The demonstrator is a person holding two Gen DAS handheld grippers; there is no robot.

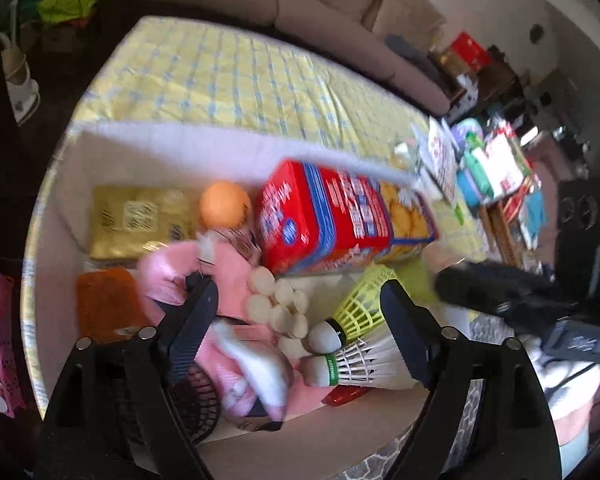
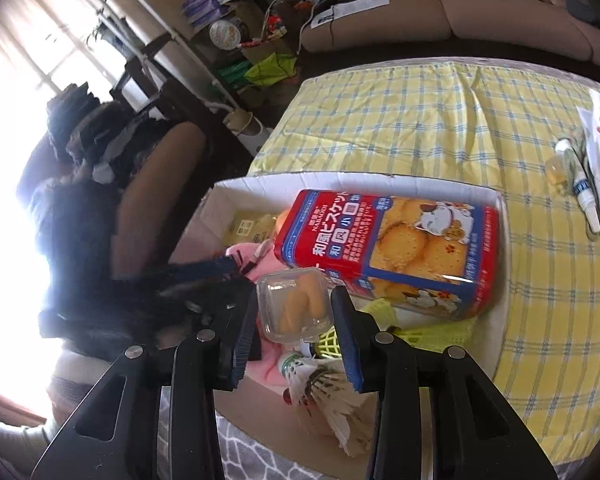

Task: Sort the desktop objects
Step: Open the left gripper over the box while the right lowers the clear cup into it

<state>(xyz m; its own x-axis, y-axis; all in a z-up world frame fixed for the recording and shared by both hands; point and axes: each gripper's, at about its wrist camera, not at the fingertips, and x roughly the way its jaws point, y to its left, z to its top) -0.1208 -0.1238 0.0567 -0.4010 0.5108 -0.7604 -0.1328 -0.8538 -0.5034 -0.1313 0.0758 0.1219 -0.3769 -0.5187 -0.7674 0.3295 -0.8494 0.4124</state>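
- While the right gripper [image 2: 296,312] hangs over the box [image 2: 340,178], its jaws press on both sides of a small clear case [image 2: 296,304]. So the case is held in the air, just above the pile in the box.
- I think the case is very light. It looks like hard, thin plastic, so it may be slippery and could crack if it is squeezed too much. The flat sides, where the jaws press now, seem the best place to hold it.
- You can see through the case. It has round corners, a lid on top and something orange-tan inside.
- The left gripper [image 1: 296,300] is wide open and holds nothing. It points down into the box, over the pink cloth [image 1: 236,264] and the row of little white discs [image 1: 278,308].
- Two shuttlecocks [image 1: 356,364] lie just beside its right jaw. One is white with feathers and one is yellow-green plastic. They look very light, and I think the feathers bend and break easily, so the round cork tip would be the safer place to take hold.
- A big red biscuit pack [image 2: 388,248] lies across the box. It looks crinkly and its biscuits could break, so a soft hold across its middle seems best.
- An orange ball [image 1: 225,205] sits at the back of the box, next to a flat gold packet [image 1: 140,220]. I think the ball would roll away easily.
- On the yellow checked cloth [image 2: 440,120] outside the box lie some small white tubes [image 2: 584,196], well apart from it.
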